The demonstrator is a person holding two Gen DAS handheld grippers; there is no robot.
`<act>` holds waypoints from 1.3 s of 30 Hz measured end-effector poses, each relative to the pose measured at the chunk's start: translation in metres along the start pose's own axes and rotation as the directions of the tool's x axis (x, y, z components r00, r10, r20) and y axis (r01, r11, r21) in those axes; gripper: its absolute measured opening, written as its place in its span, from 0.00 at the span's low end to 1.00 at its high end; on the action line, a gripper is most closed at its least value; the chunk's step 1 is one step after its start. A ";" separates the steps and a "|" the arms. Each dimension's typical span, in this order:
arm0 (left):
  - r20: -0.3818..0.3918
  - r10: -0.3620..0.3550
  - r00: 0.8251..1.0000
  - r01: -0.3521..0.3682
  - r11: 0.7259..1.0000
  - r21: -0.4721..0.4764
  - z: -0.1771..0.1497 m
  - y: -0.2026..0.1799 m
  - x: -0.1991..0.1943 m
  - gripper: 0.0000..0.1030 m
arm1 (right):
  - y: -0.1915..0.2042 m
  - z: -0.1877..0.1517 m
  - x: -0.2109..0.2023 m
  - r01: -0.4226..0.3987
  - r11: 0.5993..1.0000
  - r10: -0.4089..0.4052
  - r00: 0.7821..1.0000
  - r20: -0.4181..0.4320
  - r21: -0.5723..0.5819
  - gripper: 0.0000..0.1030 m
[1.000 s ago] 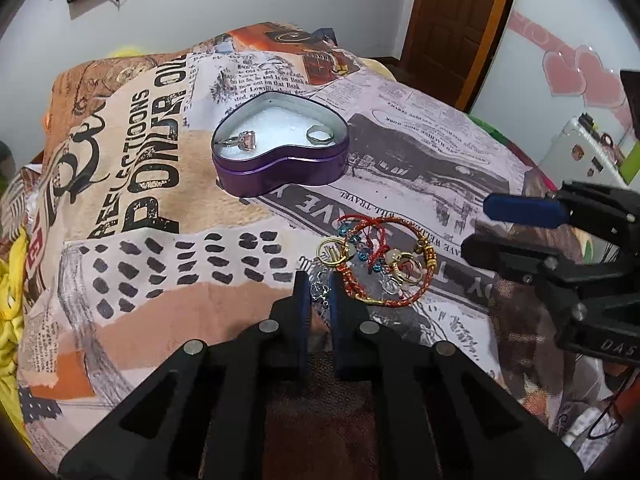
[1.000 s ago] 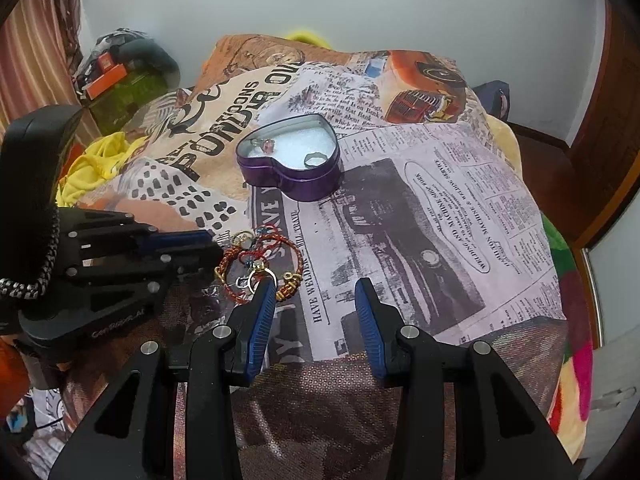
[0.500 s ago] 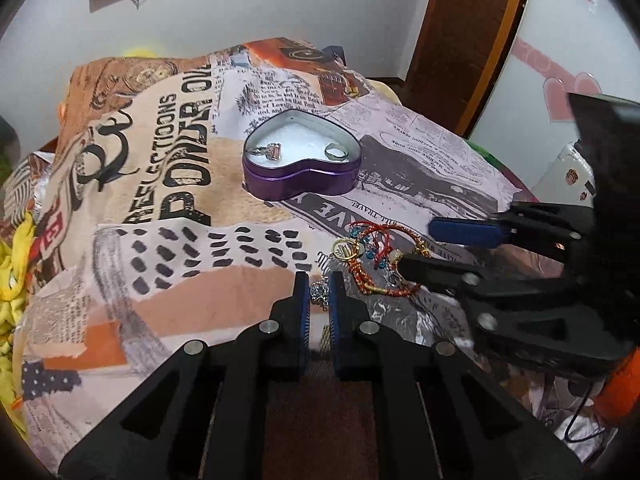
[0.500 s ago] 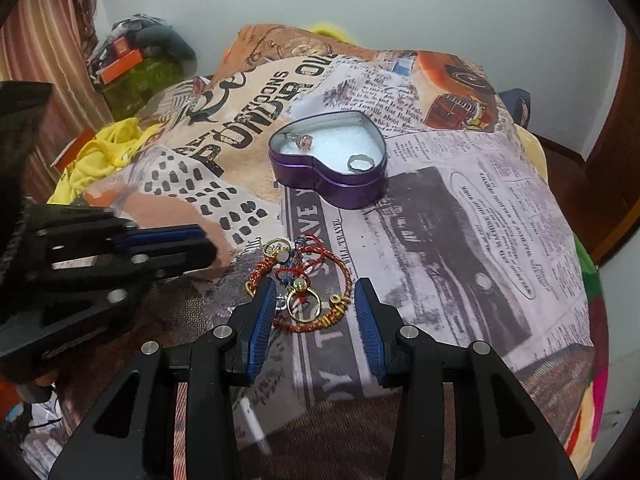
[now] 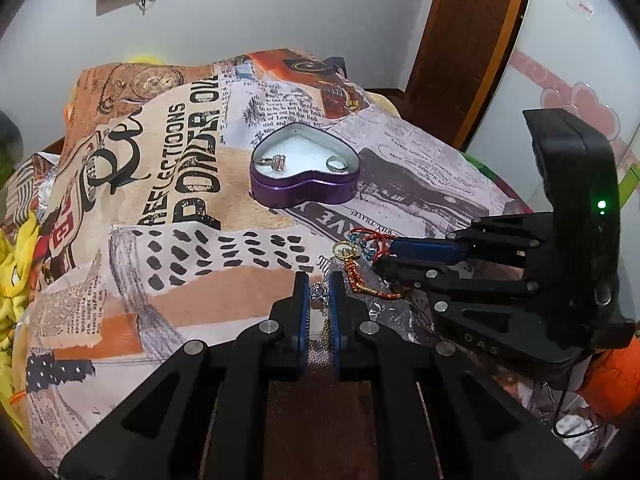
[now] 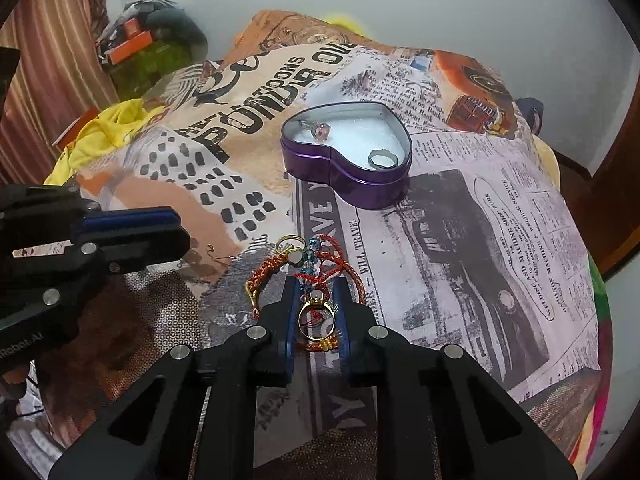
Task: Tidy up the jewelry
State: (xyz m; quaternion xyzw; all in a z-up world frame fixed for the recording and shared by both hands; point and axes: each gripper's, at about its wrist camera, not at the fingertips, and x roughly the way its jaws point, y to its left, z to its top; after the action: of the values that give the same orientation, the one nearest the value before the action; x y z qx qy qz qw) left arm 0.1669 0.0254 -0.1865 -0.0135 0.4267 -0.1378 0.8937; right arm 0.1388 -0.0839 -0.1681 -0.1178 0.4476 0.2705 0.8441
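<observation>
A purple heart-shaped tin (image 5: pixel 306 178) (image 6: pixel 352 176) sits on the printed bedspread, holding a pink-stone ring (image 6: pixel 320 130) and a plain silver ring (image 6: pixel 382 159). A tangle of red-orange bracelets (image 6: pixel 320 264) with a gold ring lies in front of it. My right gripper (image 6: pixel 316 296) is closed around a gold ring (image 6: pixel 316 318) lying on the bracelets. My left gripper (image 5: pixel 319 286) is nearly shut on a small silver piece (image 5: pixel 319 291), just left of the tangle (image 5: pixel 360 256).
The bedspread (image 5: pixel 160 240) covers a raised bed. Yellow cloth (image 6: pixel 104 128) lies at the left edge. A wooden door (image 5: pixel 460 40) stands at the back right. Clutter (image 6: pixel 148 36) sits by the far wall.
My right gripper moved forward onto the bracelet tangle and closed its jaws around the gold ring. My left gripper stayed shut and shifted only a little.
</observation>
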 end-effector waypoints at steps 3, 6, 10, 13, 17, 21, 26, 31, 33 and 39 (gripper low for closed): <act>0.009 0.003 1.000 -0.003 1.000 0.000 0.002 -0.001 -0.004 0.08 | -0.001 0.000 -0.002 0.005 1.000 -0.005 1.000 0.006 0.004 0.14; 0.021 0.007 1.000 -0.007 1.000 -0.001 0.005 -0.003 -0.009 0.08 | -0.003 -0.001 -0.006 0.005 1.000 -0.005 1.000 0.009 0.013 0.06; 0.038 0.009 0.999 -0.009 1.000 0.001 0.010 -0.005 -0.014 0.08 | -0.006 -0.001 -0.017 0.004 1.000 -0.004 0.999 0.033 0.025 0.06; 0.048 0.012 0.999 -0.012 1.000 0.006 0.013 -0.008 -0.018 0.08 | -0.007 0.000 -0.022 0.008 1.000 -0.009 0.999 0.047 0.027 0.06; 0.054 0.013 0.998 -0.013 1.000 0.008 0.013 -0.010 -0.021 0.08 | -0.007 0.001 -0.024 -0.016 1.000 0.015 0.999 0.039 0.026 0.06; 0.055 0.011 0.998 -0.011 1.000 0.009 0.013 -0.010 -0.022 0.08 | -0.005 0.001 -0.021 0.002 1.000 -0.003 0.999 0.034 0.015 0.06; 0.053 0.006 0.999 -0.006 1.000 0.001 0.012 -0.008 -0.021 0.08 | -0.005 -0.003 -0.014 -0.008 1.000 0.008 1.000 -0.006 0.018 0.13; 0.040 0.000 0.999 0.000 1.000 -0.004 0.009 -0.007 -0.016 0.08 | -0.011 -0.006 -0.010 -0.028 0.999 0.029 0.999 -0.023 0.027 0.13; 0.034 -0.001 0.999 0.002 1.000 -0.007 0.008 -0.006 -0.013 0.08 | -0.013 -0.005 -0.010 -0.047 0.998 0.048 0.998 -0.028 0.042 0.17; 0.024 -0.006 1.000 0.007 1.000 -0.012 0.006 -0.004 -0.008 0.08 | -0.008 -0.004 -0.007 -0.068 0.997 0.069 0.997 -0.029 0.032 0.27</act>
State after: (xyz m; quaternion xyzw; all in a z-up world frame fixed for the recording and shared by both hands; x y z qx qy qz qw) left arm 0.1655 0.0234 -0.1758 -0.0221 0.4169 -0.1378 0.8981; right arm 0.1377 -0.0951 -0.1652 -0.0931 0.4683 0.2907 0.8292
